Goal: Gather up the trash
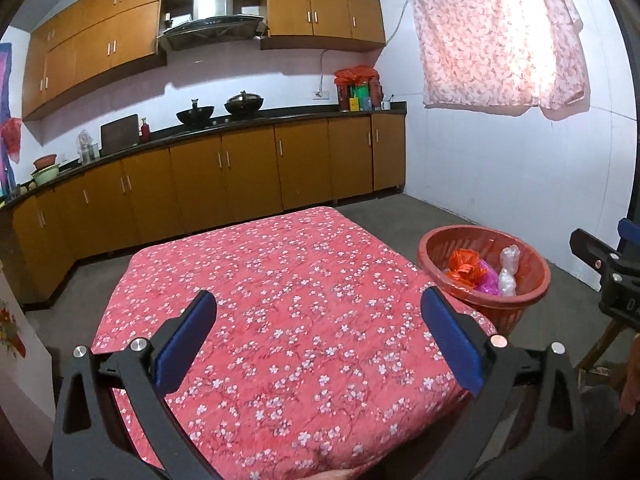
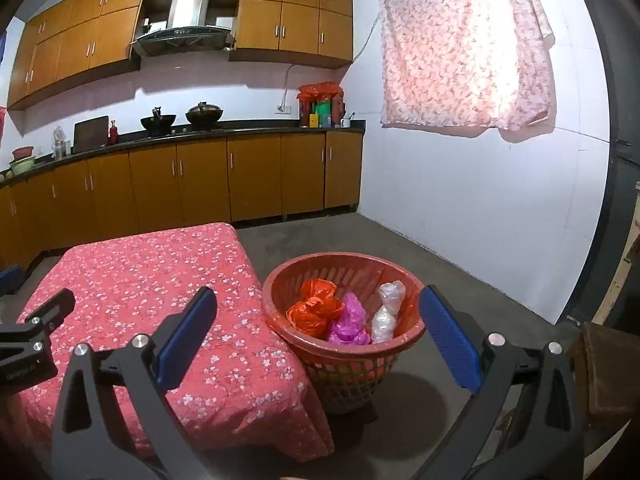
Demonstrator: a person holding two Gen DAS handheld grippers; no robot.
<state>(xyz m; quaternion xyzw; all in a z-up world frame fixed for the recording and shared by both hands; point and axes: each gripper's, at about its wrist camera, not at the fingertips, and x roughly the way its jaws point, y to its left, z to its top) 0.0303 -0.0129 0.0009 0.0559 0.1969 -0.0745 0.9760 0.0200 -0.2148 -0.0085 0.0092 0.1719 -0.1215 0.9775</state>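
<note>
I am seeing the red basket [image 2: 344, 354] sitting on the floor beside the floral-covered counter [image 2: 132, 280], holding an orange bag [image 2: 314, 308], a pink bag [image 2: 350, 320] and a clear bag [image 2: 387, 310]. My left claw [image 1: 318, 340] and right claw [image 2: 318, 338] are both gaping wide, gripping nothing; I am reading no labels.

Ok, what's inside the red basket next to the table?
In the basket: an orange bag, a pink bag and a clear bag, all crumpled. They cover the bottom, so anything beneath them can't be seen.

Left claw [image 1: 318, 344], right claw [image 2: 318, 340]: black frames, blue pads, silver round screws.
</note>
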